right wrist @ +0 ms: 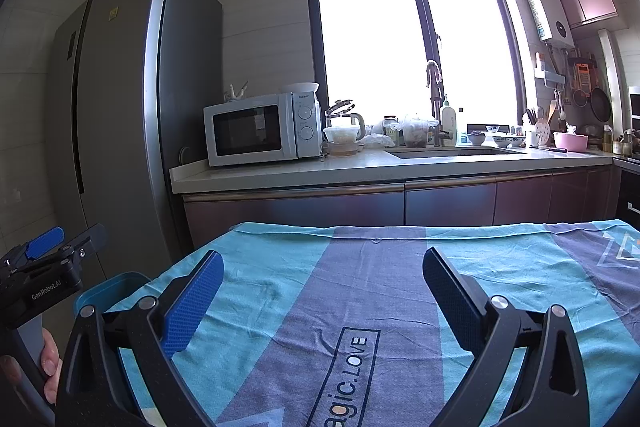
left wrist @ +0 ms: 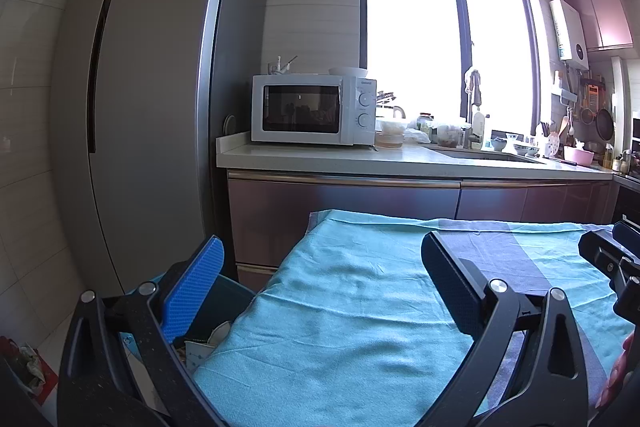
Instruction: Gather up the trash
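Both grippers idle over cleared cloth-covered table.
Left gripper and right gripper: jaws apart, empty; teal bin at table's left edge, likely for easy drops.

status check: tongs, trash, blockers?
Left tongs open, empty. Right tongs open, empty. No trash visible on blue tablecloth; teal bin at its left edge. Nothing blocking.

Both wrist views look forward, low and close, across the cloth toward the counter and window. The left view sits at the cloth's left edge, over the bin. Both share fridge, microwave, sink
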A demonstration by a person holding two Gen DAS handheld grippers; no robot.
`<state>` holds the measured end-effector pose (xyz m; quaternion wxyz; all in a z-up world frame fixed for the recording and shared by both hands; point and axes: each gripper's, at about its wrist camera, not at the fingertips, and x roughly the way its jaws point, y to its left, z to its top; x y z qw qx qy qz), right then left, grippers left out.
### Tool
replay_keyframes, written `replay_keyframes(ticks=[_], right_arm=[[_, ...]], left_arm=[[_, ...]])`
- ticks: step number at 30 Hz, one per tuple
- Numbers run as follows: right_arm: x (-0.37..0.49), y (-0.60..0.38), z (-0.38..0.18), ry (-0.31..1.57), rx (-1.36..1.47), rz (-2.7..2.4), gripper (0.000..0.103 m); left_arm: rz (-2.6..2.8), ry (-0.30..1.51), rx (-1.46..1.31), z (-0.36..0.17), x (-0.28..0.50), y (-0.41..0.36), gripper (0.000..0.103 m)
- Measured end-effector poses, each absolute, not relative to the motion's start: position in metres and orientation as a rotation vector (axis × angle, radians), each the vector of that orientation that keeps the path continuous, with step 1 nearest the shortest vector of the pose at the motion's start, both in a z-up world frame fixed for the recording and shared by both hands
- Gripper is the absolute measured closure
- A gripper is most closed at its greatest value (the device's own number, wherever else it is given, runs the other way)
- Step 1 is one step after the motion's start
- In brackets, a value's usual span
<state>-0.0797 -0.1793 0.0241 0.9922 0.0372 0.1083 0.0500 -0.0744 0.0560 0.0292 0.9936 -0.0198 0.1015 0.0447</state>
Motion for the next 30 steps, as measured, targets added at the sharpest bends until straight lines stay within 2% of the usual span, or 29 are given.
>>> replay_keyframes(ticks=[30], right_arm=[[-0.0772,-0.1836,0.0257,0.212,0.079,0.096,0.007]], left_arm=[[0.086,0.201,-0.035,0.0303,-0.0724,0.0529,0.006]])
